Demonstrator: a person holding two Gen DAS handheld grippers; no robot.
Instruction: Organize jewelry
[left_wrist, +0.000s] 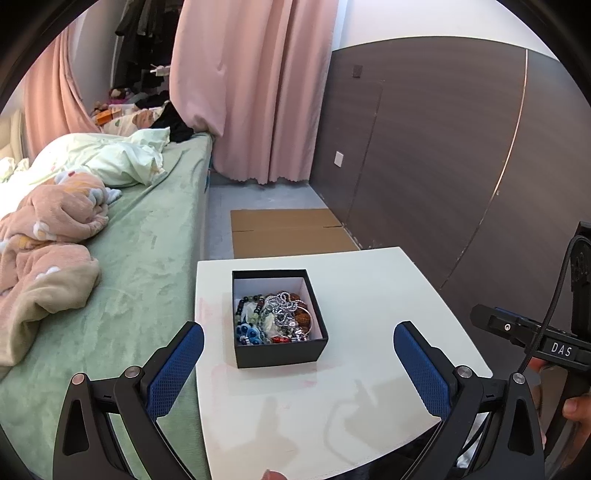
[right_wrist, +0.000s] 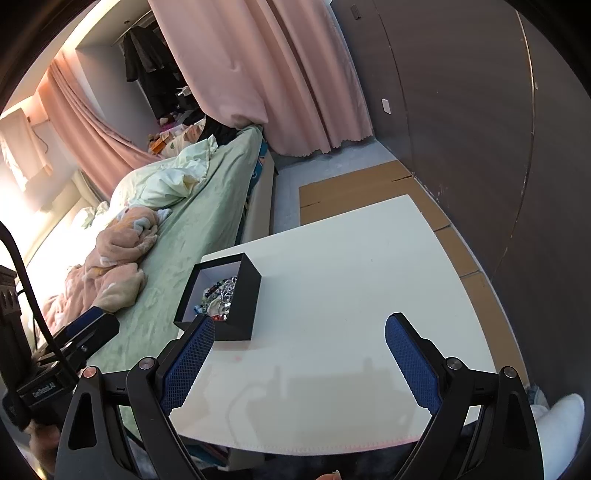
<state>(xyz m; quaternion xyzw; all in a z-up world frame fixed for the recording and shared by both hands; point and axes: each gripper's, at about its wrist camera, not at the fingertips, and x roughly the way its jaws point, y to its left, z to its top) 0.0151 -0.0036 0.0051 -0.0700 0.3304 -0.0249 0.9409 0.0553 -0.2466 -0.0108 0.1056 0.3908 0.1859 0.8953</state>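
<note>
A black open box (left_wrist: 279, 353) with a white inside sits on the white table (left_wrist: 369, 295). It holds a tangled pile of bead bracelets and silver chains (left_wrist: 275, 319). My left gripper (left_wrist: 298, 332) is open and empty, just in front of the box, above the table. In the right wrist view the box (right_wrist: 242, 301) stands at the table's left side with the jewelry (right_wrist: 219, 295) inside. My right gripper (right_wrist: 300, 330) is open and empty, its left fingertip close to the box's near corner. The right gripper's body shows in the left wrist view (left_wrist: 535, 332).
A bed with a green sheet (left_wrist: 147, 258) and crumpled blankets (left_wrist: 48, 236) runs along the table's left side. Flattened cardboard (left_wrist: 288, 230) lies on the floor behind the table. A dark panelled wall (left_wrist: 443, 147) is to the right, pink curtains (left_wrist: 251, 92) behind.
</note>
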